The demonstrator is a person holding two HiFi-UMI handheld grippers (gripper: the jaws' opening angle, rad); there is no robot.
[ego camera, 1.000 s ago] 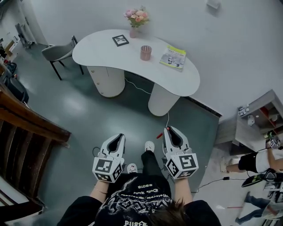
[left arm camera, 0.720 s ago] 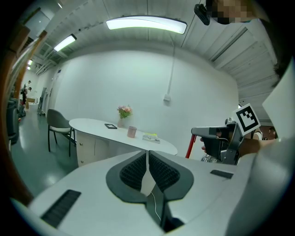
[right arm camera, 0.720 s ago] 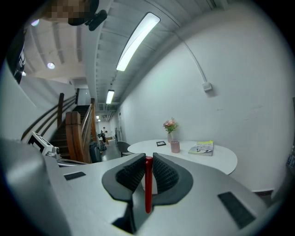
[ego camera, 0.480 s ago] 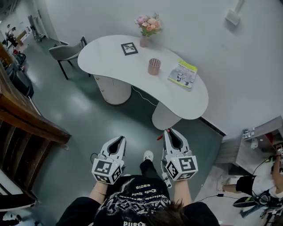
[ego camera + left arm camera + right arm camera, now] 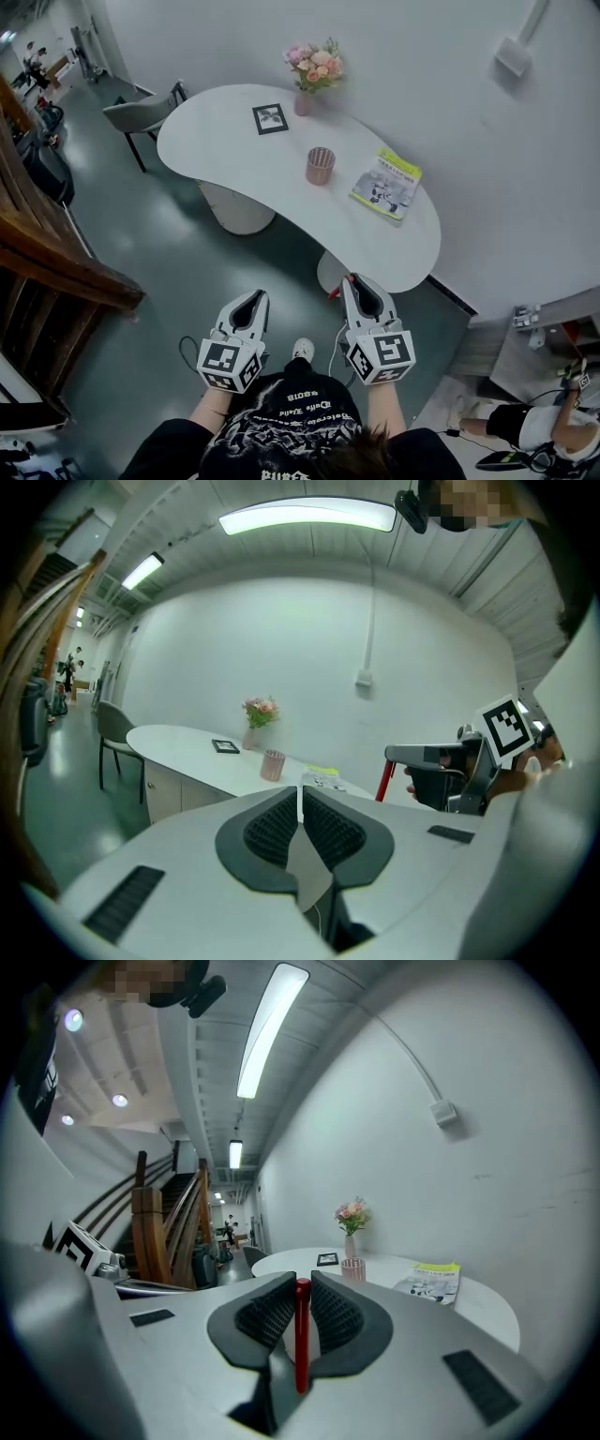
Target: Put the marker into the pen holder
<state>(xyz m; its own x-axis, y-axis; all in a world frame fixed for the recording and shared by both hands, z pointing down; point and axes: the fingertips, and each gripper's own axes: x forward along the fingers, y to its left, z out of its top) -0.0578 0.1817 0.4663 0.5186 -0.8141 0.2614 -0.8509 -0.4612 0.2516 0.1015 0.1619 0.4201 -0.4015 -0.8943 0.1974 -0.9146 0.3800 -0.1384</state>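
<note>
A red marker [image 5: 302, 1335] stands upright between the pads of my right gripper [image 5: 302, 1283], which is shut on it. In the head view its red end [image 5: 333, 292] sticks out to the left of the right gripper [image 5: 354, 281], just short of the table's near edge. The pink mesh pen holder [image 5: 320, 166] stands upright in the middle of the white table [image 5: 234, 150], well ahead of both grippers. My left gripper [image 5: 251, 298] is over the floor with its jaws together and nothing in them. From the left gripper view the pen holder [image 5: 273, 764] is far ahead.
On the table are a vase of flowers [image 5: 311, 77], a small picture frame [image 5: 270, 118] and a magazine [image 5: 385, 184]. A grey chair [image 5: 141, 111] stands at the table's left end. A wooden stair rail [image 5: 56, 262] runs along the left. Another person [image 5: 525, 422] sits at the lower right.
The whole view has advanced toward the table, whose near edge now lies just ahead of the right gripper. Both grippers keep their pose, with the marker still in the right one.
</note>
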